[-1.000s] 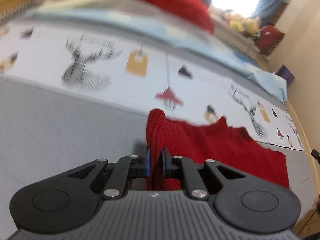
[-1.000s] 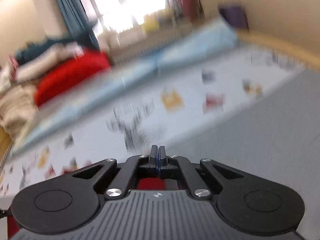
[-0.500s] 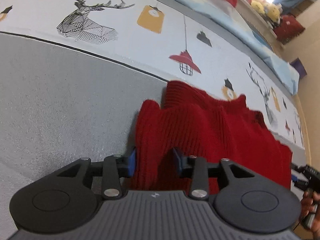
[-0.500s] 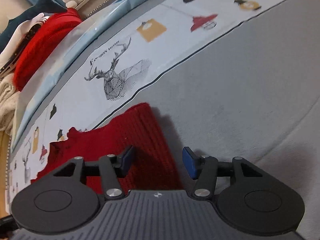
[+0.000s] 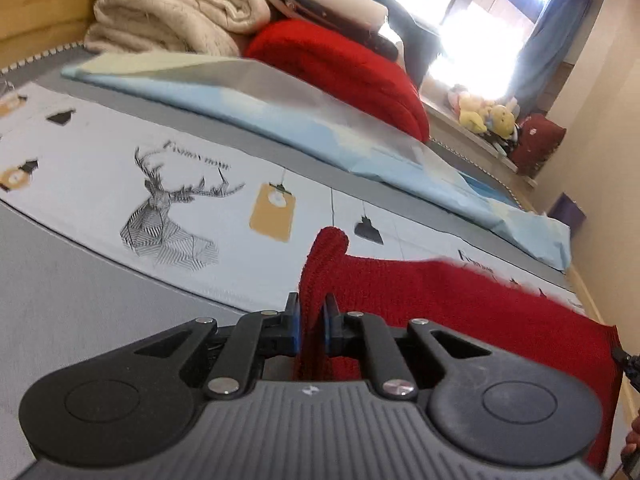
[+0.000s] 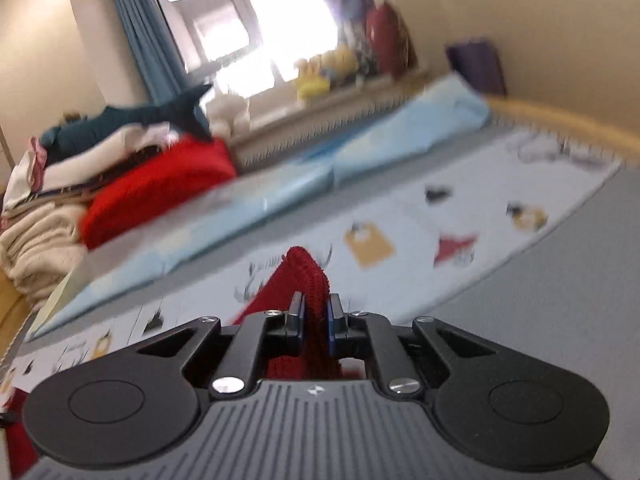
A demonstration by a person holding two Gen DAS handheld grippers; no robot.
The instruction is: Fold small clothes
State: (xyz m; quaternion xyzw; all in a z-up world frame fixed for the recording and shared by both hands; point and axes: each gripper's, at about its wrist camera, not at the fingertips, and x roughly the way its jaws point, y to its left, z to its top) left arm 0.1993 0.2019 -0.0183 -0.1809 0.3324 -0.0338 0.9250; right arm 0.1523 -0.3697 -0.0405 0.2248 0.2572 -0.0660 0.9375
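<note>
Left gripper: the left gripper (image 5: 309, 322) is pinching a bunched corner of the red knit garment (image 5: 460, 304), its 2 blue-padded fingers (image 5: 294, 326) pressing the fabric from both sides, with a rounded tip of cloth poking up above them.

Right gripper: the right gripper (image 6: 316, 322) is clamping another corner of the same red knit garment (image 6: 306, 276), the ribbed edge standing up in a peak between its 2 fingers (image 6: 297, 322).

Garment: in the left wrist view the red knit is stretching away from the pinched corner toward the right edge of the frame, hanging in front of the printed bedsheet (image 5: 100, 184); whether its lower part is touching the bed cannot be told.

Bed: the sheet is showing a line-drawn stag head (image 5: 172, 216), a yellow tag motif (image 5: 273, 216) and small black shapes, bordering a plain gray cover (image 5: 60, 312) nearer the camera.

Background: a folded light blue sheet (image 5: 304, 120) is lying across the far side of the bed, with a red knit bundle (image 5: 344, 64) and cream blankets (image 5: 168, 12) piling up behind it.

Window: bright daylight is pouring through the window (image 6: 256, 20) beside a blue curtain (image 6: 140, 32), and yellow plush toys (image 6: 324, 70) are sitting on the sill; much of the right wrist view is blurring.
</note>
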